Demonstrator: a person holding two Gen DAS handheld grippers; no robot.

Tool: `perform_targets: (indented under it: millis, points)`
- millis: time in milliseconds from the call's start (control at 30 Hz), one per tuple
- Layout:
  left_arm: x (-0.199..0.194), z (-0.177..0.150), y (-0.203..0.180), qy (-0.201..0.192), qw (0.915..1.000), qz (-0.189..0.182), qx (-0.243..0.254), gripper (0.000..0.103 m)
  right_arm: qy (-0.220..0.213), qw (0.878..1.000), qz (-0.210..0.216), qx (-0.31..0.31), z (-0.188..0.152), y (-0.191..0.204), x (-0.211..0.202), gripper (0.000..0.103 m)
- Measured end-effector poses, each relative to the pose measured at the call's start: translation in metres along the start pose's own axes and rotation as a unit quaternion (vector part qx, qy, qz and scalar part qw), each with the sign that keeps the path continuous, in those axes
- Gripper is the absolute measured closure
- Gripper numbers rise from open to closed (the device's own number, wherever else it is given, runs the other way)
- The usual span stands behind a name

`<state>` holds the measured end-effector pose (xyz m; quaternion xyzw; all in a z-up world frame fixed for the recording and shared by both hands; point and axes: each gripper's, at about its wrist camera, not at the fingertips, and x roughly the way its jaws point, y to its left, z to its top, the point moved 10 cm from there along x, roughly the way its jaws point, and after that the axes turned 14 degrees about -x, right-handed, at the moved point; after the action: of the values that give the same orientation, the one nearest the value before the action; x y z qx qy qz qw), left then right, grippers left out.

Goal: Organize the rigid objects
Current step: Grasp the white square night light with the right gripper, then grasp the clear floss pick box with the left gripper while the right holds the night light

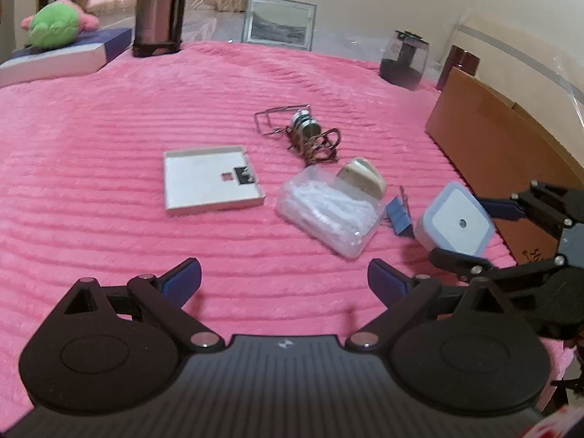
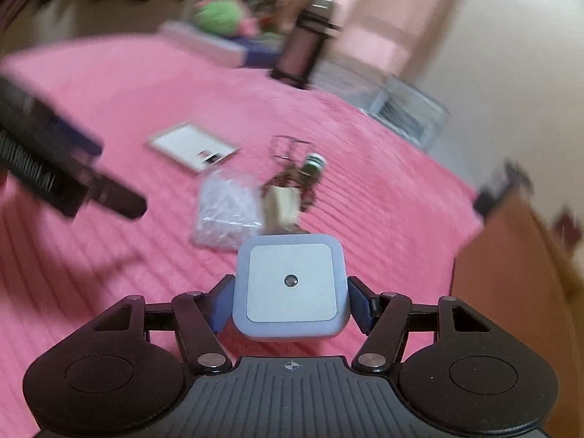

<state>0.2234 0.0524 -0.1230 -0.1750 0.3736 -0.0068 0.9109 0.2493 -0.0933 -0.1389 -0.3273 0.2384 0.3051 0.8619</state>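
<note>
My right gripper [image 2: 290,304] is shut on a square blue-grey night light [image 2: 290,286] and holds it above the pink blanket; it also shows in the left wrist view [image 1: 456,224]. My left gripper [image 1: 284,281] is open and empty over the blanket. On the blanket lie a flat white tray [image 1: 210,182], a clear plastic box [image 1: 328,210], a beige plug [image 1: 363,177], a blue binder clip [image 1: 399,217] and a metal spool with brown cord [image 1: 310,133]. A cardboard box [image 1: 500,153] stands at the right.
A tall dark flask [image 1: 158,11], a green plush toy [image 1: 54,23] on a white-and-blue box [image 1: 62,56], a picture frame [image 1: 279,23], a dark glass jar [image 1: 403,58] and a brown cylinder [image 1: 460,64] line the far edge.
</note>
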Motion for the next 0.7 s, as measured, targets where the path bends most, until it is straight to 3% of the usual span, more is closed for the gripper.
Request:
perform_targets:
  millis: [167, 467, 700]
  points:
    - [0.014, 0.010, -0.023, -0.011, 0.9973, -0.037, 0.062, 0.007, -0.002, 0.997, 0.004, 0.075, -0.006, -0.022, -0.007, 0.042]
    - [0.060, 0.019, -0.050, 0.031, 0.9771, -0.086, 0.192, 0.004, -0.005, 0.994, 0.006, 0.107, -0.010, -0.032, -0.011, 0.042]
    - [0.090, 0.015, -0.049, 0.062, 0.9677, -0.093, 0.226, 0.004, 0.004, 0.993, 0.013, 0.117, -0.019, -0.032, -0.002, 0.042]
